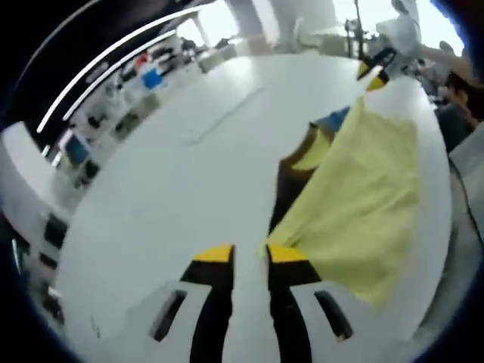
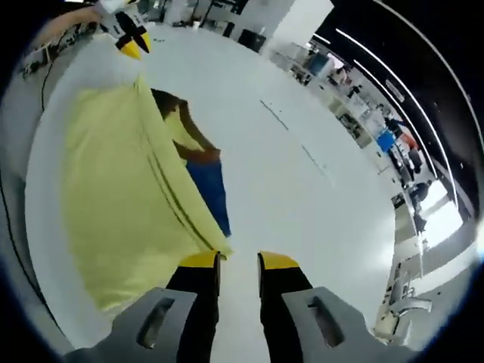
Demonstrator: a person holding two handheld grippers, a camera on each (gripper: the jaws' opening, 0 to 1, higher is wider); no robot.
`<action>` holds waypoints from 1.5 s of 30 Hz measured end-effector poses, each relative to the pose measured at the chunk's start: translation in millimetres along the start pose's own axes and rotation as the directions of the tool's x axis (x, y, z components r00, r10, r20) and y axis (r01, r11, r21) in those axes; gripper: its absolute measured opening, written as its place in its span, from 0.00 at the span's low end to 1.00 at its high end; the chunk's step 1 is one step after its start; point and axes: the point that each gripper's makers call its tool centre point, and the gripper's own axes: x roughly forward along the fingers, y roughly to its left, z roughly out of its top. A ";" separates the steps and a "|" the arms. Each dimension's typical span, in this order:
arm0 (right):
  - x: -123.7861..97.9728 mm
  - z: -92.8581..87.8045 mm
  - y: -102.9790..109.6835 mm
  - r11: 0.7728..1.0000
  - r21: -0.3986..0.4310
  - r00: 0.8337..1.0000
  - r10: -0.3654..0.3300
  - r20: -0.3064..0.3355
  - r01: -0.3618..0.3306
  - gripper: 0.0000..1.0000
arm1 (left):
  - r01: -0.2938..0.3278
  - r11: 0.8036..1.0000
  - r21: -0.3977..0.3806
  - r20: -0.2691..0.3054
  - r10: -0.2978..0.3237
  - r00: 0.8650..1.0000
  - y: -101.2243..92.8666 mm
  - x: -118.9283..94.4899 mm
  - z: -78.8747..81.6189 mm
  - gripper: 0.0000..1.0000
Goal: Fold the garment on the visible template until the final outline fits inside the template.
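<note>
Jaws of left gripper [image 1: 249, 254] and right gripper [image 2: 239, 262] each pinch a corner of the yellow garment [image 1: 361, 189], stretching one edge taut above the tabletop [image 1: 181, 189]; likely mid-fold.

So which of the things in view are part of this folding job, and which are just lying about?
Part of the job:
yellow garment
dark and blue template part-hidden under it
left gripper
right gripper
white table

Lying about:
shelves of clutter beyond the table
person at the table's far edge

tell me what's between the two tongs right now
The yellow garment stretches between them: left tongs at one corner, right tongs at the other, seen in both views.
</note>
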 end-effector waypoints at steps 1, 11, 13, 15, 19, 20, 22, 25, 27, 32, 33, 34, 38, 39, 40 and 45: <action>-2.0 0.0 1.2 0.999 -0.032 1.000 -0.006 -0.005 0.006 0.22 | -0.016 0.999 0.031 0.001 0.016 1.000 2.3 -1.1 0.1 0.13; 4.1 -2.2 11.8 0.931 -0.363 1.000 0.019 -0.018 -0.024 0.26 | 0.013 0.917 0.398 -0.042 0.004 0.999 -7.5 0.4 -11.9 0.18; 5.2 -3.9 13.4 0.931 -0.364 0.999 0.032 -0.022 -0.037 0.28 | 0.041 0.904 0.425 -0.056 -0.019 0.998 -13.3 2.8 -16.1 0.18; 7.5 -6.2 15.3 0.902 -0.430 0.999 0.040 -0.025 -0.047 0.28 | 0.041 0.900 0.434 -0.059 -0.017 0.998 -15.3 6.7 -19.2 0.16; 10.3 -9.7 24.0 0.870 -0.487 0.997 0.059 -0.047 -0.075 0.27 | 0.022 0.836 0.549 -0.065 0.016 0.998 -14.9 11.7 -21.4 0.16; 10.7 -8.6 25.1 0.865 -0.496 0.997 0.059 -0.041 -0.072 0.27 | 0.024 0.832 0.554 -0.068 0.017 0.998 -16.9 12.9 -22.3 0.15; 10.5 -7.0 28.1 0.849 -0.523 0.997 0.068 -0.036 -0.076 0.26 | 0.042 0.832 0.552 -0.069 -0.005 0.998 -20.1 15.0 -22.3 0.16; 11.9 -6.7 29.4 0.839 -0.538 0.997 0.072 -0.033 -0.078 0.25 | 0.039 0.802 0.595 -0.073 0.005 0.997 -18.0 20.3 -24.3 0.16; 13.7 -7.6 29.2 0.833 -0.547 0.997 0.071 -0.037 -0.080 0.25 | 0.031 0.779 0.626 -0.075 0.021 0.997 -16.5 21.9 -25.5 0.13; 17.8 -6.8 30.1 0.812 -0.578 0.996 0.081 -0.031 -0.083 0.23 | 0.045 0.754 0.656 -0.070 0.002 0.998 -17.3 30.0 -28.2 0.10; 18.5 -6.7 30.7 0.811 -0.579 0.996 0.083 -0.031 -0.085 0.22 | 0.036 0.750 0.660 -0.066 0.010 0.998 -15.6 31.0 -28.1 0.09; 20.0 -6.8 31.8 0.808 -0.582 0.996 0.087 -0.032 -0.090 0.20 | 0.036 0.743 0.668 -0.063 0.009 0.998 -14.9 32.6 -28.5 0.07; 23.0 -6.5 34.0 0.796 -0.598 0.995 0.091 -0.039 -0.097 0.15 | 0.040 0.732 0.680 -0.060 0.002 0.998 -15.0 35.6 -28.2 0.05; 23.5 -5.8 33.8 0.793 -0.602 0.995 0.089 -0.038 -0.094 0.14 | 0.039 0.729 0.684 -0.059 0.001 0.998 -14.9 35.9 -27.7 0.05; 23.9 -5.7 33.8 0.791 -0.604 0.995 0.090 -0.039 -0.095 0.13 | 0.042 0.723 0.689 -0.057 -0.003 0.998 -15.9 36.0 -26.7 0.04; 25.6 -5.4 33.3 0.793 -0.600 0.994 0.100 -0.039 -0.103 0.04 | 0.066 0.715 0.696 -0.059 -0.035 0.998 -17.5 37.2 -25.1 0.00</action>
